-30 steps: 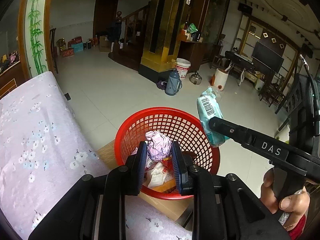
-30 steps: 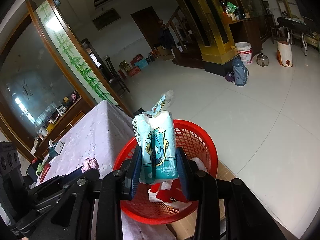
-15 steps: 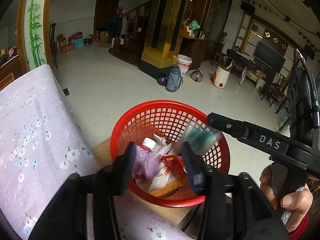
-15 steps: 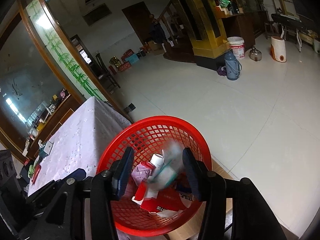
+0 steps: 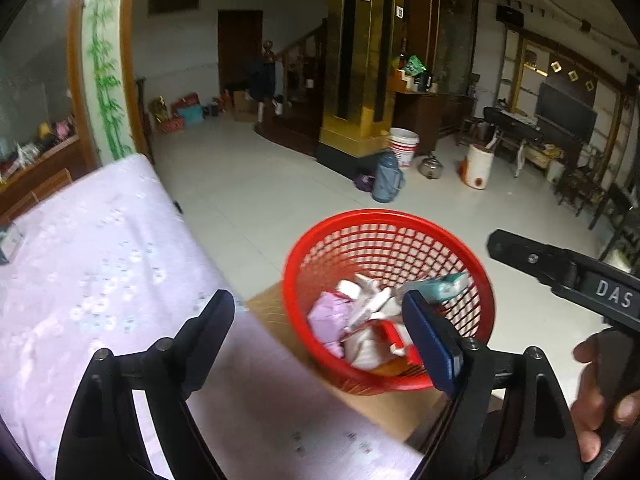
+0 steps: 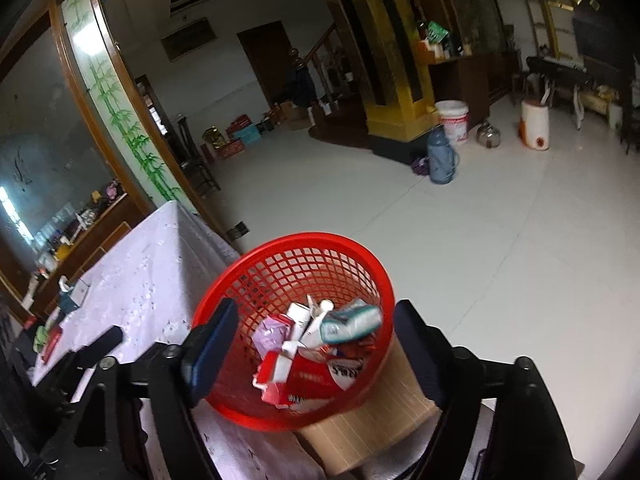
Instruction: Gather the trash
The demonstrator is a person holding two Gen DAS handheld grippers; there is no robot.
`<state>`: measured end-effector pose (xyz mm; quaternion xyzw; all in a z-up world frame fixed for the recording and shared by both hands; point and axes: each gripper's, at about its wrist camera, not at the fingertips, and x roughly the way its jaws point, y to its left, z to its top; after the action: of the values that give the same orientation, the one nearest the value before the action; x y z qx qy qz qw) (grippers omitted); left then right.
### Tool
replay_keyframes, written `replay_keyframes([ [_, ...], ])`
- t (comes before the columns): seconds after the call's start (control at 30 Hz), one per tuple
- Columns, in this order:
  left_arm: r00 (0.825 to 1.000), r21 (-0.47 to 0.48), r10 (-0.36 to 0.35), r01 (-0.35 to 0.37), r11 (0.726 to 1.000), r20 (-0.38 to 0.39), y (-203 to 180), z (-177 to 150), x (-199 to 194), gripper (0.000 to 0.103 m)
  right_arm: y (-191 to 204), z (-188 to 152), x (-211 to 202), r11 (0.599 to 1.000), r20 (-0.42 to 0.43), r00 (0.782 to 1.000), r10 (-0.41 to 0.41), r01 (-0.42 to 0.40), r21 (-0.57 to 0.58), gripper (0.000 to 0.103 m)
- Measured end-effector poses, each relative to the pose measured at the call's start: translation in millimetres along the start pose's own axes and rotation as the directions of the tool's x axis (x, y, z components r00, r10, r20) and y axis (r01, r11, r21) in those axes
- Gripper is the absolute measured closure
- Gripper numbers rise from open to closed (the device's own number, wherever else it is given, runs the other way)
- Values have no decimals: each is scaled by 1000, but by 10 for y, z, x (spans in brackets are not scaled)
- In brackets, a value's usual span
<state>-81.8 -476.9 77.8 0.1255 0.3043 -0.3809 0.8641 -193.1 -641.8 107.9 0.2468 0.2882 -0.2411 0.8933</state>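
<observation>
Both hand-held grippers, left [image 5: 316, 344] and right [image 6: 310, 354], gape wide and empty above the red basket [image 6: 248, 280], where the teal packet [image 6: 350, 320] and pink wrapper [image 5: 328, 316] already lie; small items [image 6: 52, 332] remain on the table [image 5: 100, 248].

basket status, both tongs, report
Left tongs open, empty. Right tongs open, empty. Teal pack and pink wrapper lie in the red basket. Nothing in the way.

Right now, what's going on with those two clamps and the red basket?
A person is collecting trash with a gripper in each hand. Both the left gripper and right gripper are open and empty, over the red basket. The teal packet and pink wad lie inside with other rubbish.
</observation>
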Motion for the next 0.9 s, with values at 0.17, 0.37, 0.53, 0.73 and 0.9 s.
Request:
replay_keyframes([
  [0.17, 992, 49, 99, -103, 994, 72, 6, -177, -336, 9, 102, -209, -180, 998, 17, 998, -65, 65, -23, 10],
  [0.37, 980, 87, 159, -170, 982, 118, 29, -407, -723, 7, 228, -425, -425, 992, 48, 993, -109, 112, -60, 9],
  [0.53, 975, 56, 188, -195, 979, 120, 186, -602, -1018, 5, 338, -619, -609, 991, 62, 992, -107, 111, -72, 8],
  [0.73, 966, 10, 231, -234, 972, 116, 364, -813, -1265, 4, 473, -842, -650, 989, 37, 994, -101, 105, -106, 7],
  [0.9, 960, -26, 263, -262, 965, 96, 559, -997, -1430, 4, 687, -1014, -630, 983, 25, 996, -91, 94, -155, 7],
])
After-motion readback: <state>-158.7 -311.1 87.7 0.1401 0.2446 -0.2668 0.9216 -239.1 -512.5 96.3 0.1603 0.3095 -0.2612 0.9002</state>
